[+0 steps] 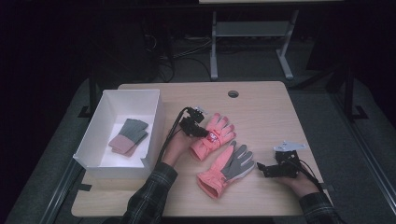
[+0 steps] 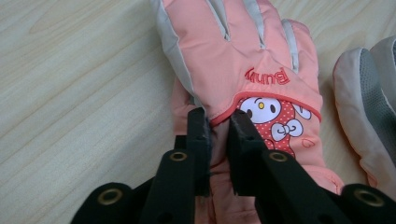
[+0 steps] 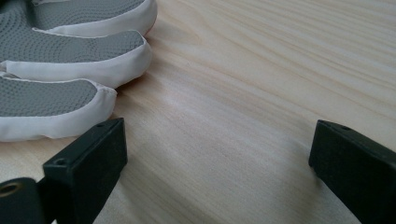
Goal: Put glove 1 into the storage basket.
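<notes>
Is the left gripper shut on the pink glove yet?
Shut on it: the left gripper pinches a fold of the pink glove beside its cartoon patch.

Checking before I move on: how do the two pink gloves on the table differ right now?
The far pink glove lies back up, showing its cartoon patch; the near pink glove lies palm up, showing grey grip fabric. The left tongs pinch a fold of the far one; the right tongs stand open beside the near one's fingertips. Both lie flat on the table, same colour.

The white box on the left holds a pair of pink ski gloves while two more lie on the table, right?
Not quite. The high view shows the white box holding grey knit gloves with pinkish cuffs, not pink ski gloves. The two pink gloves lie on the table.
</notes>
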Tool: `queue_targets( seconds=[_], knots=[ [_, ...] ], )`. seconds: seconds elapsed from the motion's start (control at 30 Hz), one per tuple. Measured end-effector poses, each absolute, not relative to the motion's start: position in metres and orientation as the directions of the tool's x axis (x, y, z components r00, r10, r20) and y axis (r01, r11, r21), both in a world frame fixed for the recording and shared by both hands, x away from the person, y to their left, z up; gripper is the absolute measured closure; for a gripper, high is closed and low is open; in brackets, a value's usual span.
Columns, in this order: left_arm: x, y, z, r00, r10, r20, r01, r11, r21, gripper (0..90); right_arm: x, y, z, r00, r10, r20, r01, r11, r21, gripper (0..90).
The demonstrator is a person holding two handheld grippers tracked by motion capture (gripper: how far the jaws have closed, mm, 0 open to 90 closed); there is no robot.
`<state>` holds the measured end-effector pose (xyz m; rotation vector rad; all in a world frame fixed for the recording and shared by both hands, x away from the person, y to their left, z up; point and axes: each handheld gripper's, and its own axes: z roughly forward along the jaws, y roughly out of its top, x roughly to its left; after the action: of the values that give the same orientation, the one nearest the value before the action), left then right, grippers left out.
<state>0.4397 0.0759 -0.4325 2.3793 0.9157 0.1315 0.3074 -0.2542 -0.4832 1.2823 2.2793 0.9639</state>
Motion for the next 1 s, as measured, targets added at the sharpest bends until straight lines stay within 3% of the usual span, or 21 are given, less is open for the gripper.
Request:
queue_targets(
  seconds=[0.43,1.0],
  knots=[
    [0.434,0.082,-0.404,0.732,0.65,-0.204,0.625,-0.52,0.582,84.1,0.307,-0.254,-0.483,-0.527,0.849,0.024,0.609,0.358,0.708,3.7],
    [0.386,0.084,-0.341,0.798,0.553,-0.241,0.559,-0.528,0.64,84.0,0.307,-0.254,-0.483,-0.527,0.849,0.024,0.609,0.358,0.708,3.7]
  ],
)
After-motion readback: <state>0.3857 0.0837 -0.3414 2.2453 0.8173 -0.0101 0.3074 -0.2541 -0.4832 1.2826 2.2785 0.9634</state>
